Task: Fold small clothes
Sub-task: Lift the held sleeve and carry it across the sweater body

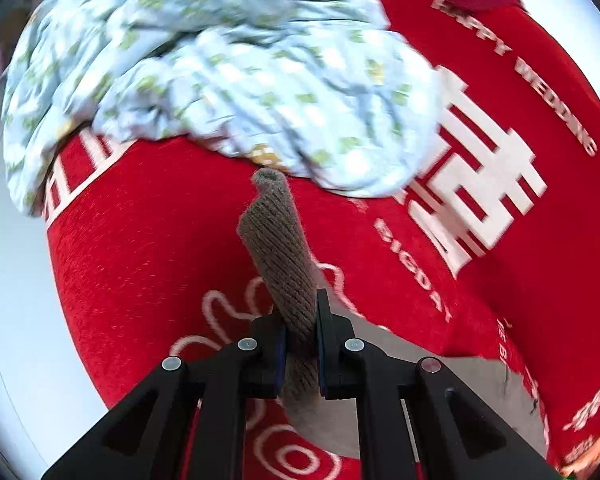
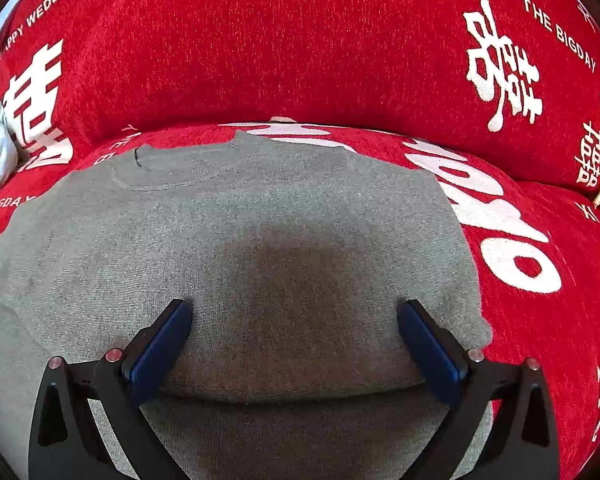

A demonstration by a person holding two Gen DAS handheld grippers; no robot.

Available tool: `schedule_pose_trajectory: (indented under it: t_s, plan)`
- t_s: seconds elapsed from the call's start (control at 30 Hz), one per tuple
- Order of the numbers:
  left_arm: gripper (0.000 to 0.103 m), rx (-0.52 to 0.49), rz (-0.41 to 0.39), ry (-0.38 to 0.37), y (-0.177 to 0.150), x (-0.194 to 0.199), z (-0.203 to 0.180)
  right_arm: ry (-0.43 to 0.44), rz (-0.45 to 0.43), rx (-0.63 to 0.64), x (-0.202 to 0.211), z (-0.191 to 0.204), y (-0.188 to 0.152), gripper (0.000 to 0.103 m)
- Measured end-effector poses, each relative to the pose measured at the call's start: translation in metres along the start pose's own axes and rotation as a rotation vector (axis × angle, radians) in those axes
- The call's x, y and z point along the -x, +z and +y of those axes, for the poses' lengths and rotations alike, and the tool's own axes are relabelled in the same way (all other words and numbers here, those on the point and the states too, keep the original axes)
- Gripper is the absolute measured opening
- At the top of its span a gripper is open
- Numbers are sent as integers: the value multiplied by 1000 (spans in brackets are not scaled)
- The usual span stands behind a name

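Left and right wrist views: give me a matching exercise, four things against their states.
Things:
1. left gripper
2. right gripper
3. sweater
4. floral cloth

States:
A. crumpled in a heap on the red cover
B. open, jaws spread over grey knit
C. spread flat on the red cover
D. shut on a knit strip

Pairs: 1-D, 2-B, 3-C, 4-A

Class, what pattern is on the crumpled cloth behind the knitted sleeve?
Pale blue crumpled cloth with small green and yellow prints, clearest in the left wrist view.
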State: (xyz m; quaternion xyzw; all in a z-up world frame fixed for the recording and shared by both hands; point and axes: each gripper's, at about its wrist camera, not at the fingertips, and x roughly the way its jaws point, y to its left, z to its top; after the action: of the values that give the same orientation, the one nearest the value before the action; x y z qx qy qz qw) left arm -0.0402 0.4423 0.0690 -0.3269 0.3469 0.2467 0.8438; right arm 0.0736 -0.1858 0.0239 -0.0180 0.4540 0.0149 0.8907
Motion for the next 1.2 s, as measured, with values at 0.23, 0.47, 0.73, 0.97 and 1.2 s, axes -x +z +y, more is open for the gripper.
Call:
schedule_pose_trajectory:
  t_s: [0.23,0.47,0.73,0.97,1.2]
  plan:
    - [12,-97,32,-48,-13,6,-52,1,0,0,0,0,0,103]
    - [12,-129,94,-94,-32,3,-92,5,-1,-3,1,0,1,103]
    - [12,-259,153,-122,-61,3,-157,11,-3,-8,0,-1,1,103]
    - [12,-336,191,-162,-91,5,-204,18,-5,-14,0,-2,0,103]
    - [12,-399,212,-178,-121,5,-242,20,-6,-16,0,-2,0,103]
